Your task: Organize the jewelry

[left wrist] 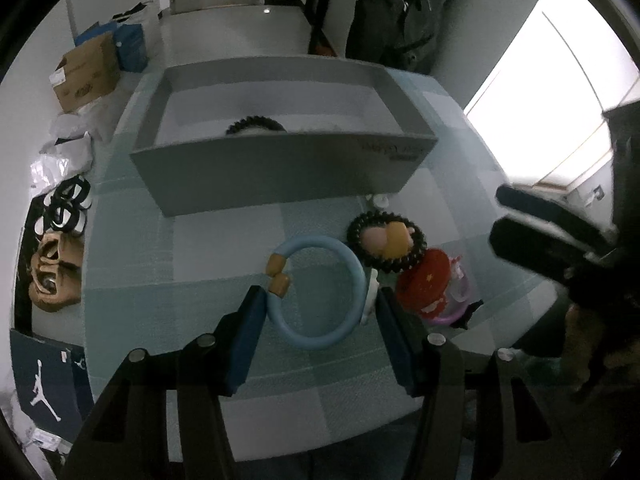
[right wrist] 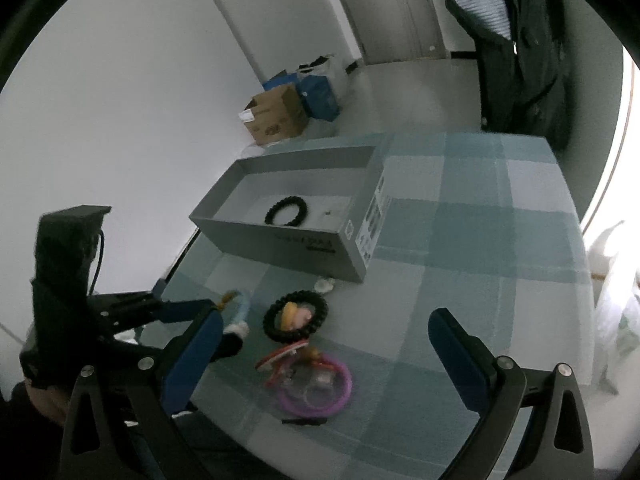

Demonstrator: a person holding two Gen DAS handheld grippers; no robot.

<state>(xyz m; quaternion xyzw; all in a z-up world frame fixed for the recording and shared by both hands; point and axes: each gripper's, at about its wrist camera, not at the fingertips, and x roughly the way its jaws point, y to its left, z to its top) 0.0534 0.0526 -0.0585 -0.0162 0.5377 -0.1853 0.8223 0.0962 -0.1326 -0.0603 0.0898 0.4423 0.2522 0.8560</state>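
Note:
My left gripper (left wrist: 320, 296) is shut on a light blue bangle (left wrist: 312, 342) with two amber beads; its pads press the ring's left and right sides just above the checked cloth. Beside it lie a black bead bracelet (left wrist: 354, 236) around yellow and pink pieces, a red ornament (left wrist: 424, 280) and a purple bangle (right wrist: 340, 396). An open grey box (left wrist: 280, 176) stands behind them with another black bead bracelet (right wrist: 286, 210) inside. My right gripper (right wrist: 326, 320) hovers open over the pile, holding nothing. In the right wrist view the left gripper (right wrist: 236, 320) is at the left with the blue bangle (right wrist: 242, 304).
The table (right wrist: 460, 240) carries a teal and white checked cloth. A small white piece (right wrist: 324, 285) lies by the box's near wall. On the floor to the left are cardboard boxes (left wrist: 86, 74), bags and shoes. Dark coats (right wrist: 520, 40) hang past the table's far edge.

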